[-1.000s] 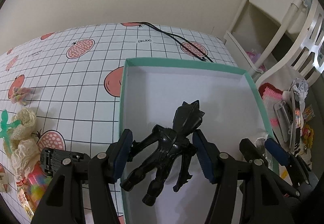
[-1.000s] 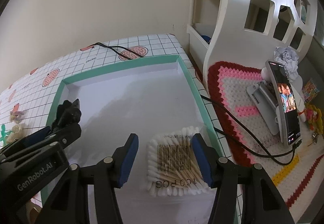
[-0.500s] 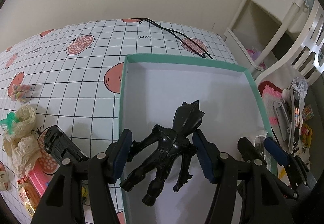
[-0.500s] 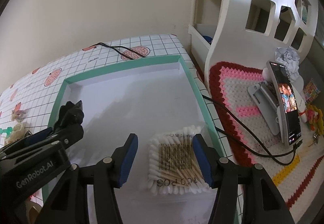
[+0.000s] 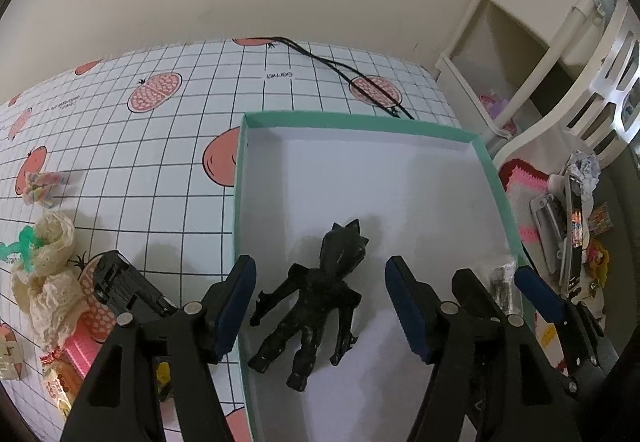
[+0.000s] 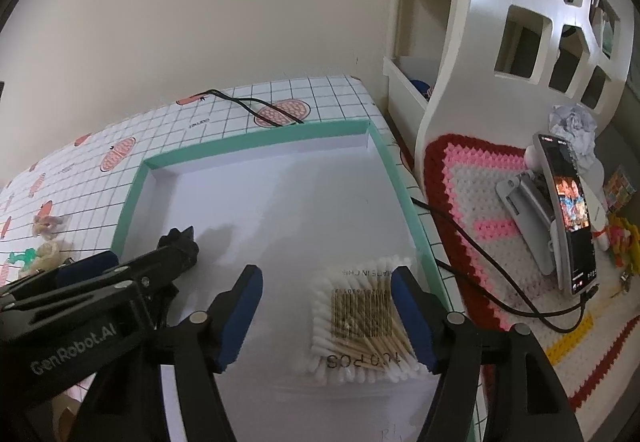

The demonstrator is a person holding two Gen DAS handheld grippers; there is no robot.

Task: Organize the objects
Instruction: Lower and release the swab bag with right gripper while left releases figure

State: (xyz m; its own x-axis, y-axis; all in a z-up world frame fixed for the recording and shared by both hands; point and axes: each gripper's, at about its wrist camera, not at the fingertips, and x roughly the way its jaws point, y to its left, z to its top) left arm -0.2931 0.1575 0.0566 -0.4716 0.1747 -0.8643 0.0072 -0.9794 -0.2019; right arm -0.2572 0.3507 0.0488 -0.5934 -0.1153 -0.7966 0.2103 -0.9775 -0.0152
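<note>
A black toy figure [image 5: 316,302] lies on the white floor of the teal-rimmed box [image 5: 360,120], head pointing away. My left gripper [image 5: 322,306] hangs open over it, and both pads stand clear of its arms. A flat pack of cotton swabs [image 6: 360,322] rests in the box's near right corner. My right gripper [image 6: 326,318] is open around the pack, whose right edge lies close to the right pad. The box rim [image 6: 256,140] and the left gripper's body [image 6: 100,290] also show in the right wrist view.
Left of the box on the checked cloth are a black toy [image 5: 120,282], cream lace [image 5: 48,254] and pink items. A black cable [image 5: 360,82] runs behind the box. To the right stand a phone on a stand [image 6: 568,218], a crochet mat [image 6: 472,178] and a white shelf [image 6: 500,42].
The black figure touched both left pads before; now it sits lower on the box floor, apart from them. The right gripper has drawn back slightly from the swab pack.
</note>
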